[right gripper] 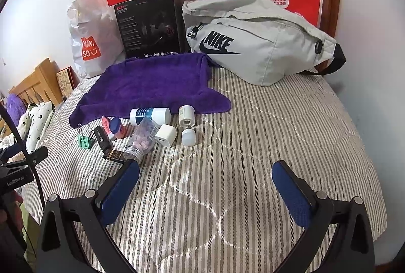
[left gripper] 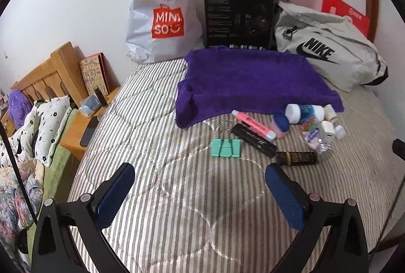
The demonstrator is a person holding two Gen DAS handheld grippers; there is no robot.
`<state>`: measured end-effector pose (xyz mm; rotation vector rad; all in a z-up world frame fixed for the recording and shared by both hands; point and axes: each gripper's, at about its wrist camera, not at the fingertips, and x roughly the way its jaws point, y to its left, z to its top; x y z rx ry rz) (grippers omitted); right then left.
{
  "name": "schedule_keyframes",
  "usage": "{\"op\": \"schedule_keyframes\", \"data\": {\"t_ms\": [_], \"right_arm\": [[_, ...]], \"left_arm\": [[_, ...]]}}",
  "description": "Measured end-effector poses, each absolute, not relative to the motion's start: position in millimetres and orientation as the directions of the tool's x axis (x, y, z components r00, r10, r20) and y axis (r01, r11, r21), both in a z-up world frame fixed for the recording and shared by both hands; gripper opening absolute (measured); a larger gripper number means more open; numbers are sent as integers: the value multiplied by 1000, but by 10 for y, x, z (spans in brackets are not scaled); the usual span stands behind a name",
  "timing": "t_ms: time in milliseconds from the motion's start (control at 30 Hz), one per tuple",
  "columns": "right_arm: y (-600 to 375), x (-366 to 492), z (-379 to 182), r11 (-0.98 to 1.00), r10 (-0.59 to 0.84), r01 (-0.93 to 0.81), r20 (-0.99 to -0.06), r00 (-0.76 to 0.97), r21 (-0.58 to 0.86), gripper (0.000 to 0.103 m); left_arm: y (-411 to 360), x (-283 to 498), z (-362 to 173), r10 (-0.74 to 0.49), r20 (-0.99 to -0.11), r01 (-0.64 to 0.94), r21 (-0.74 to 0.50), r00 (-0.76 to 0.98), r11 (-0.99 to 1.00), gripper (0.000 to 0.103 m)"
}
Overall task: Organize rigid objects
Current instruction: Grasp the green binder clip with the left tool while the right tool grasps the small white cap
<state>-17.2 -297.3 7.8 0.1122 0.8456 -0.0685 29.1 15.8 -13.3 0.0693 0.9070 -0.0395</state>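
Both grippers hover over a striped quilted mattress (left gripper: 157, 121), and neither one has hold of anything. The left gripper (left gripper: 200, 190) has its blue-padded fingers spread wide, with bare quilt between them. The right gripper (right gripper: 205, 187) is just as wide open and empty too.

The clutter sits in a loose bunch just in front of a purple towel (left gripper: 243, 80) that's laid flat on the bed. Going left to right in the left wrist view: a mint green binder clip (left gripper: 226, 148), then a pink highlighter (left gripper: 253, 125) lying at a slant, with a black tube (left gripper: 254, 140) right beside it. Below those is a small dark brown bottle (left gripper: 296, 158) on its side. Next is a blue-capped pink bottle (left gripper: 279, 125), then a white-capped bottle with a blue label (left gripper: 303, 113) touching the towel's front edge. A clear jar of pink tablets (right gripper: 143, 140) lies tipped over, next to a white charger cube (right gripper: 165, 135).

Against the wall behind the towel: a Miniso bag (left gripper: 162, 17), a black Hecate box (right gripper: 150, 25), and a grey Nike bag (right gripper: 253, 45).
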Motion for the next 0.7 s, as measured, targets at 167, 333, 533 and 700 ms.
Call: {"op": "schedule_keyframes", "data": {"t_ms": [167,333,533,700], "right_arm": [[-3010,-50,-17,991,6,97,-758,652,91,103],[-3026,94,-168,992,-3,97,-774,633,76,103],[-3080,271,-382,991,16,94,-792,610,93,103],[-3120,414,-548,991,34,87,-807,590,105,101]], "left_arm": [[173,507,-377,17,-825,65,65,565,996,103],[131,736,-650,-30,-848,83,17,530,996,102],[50,996,-904,-83,-852,102,-35,516,994,90],[61,1081,-935,-79,-849,133,-10,523,991,84]]}}
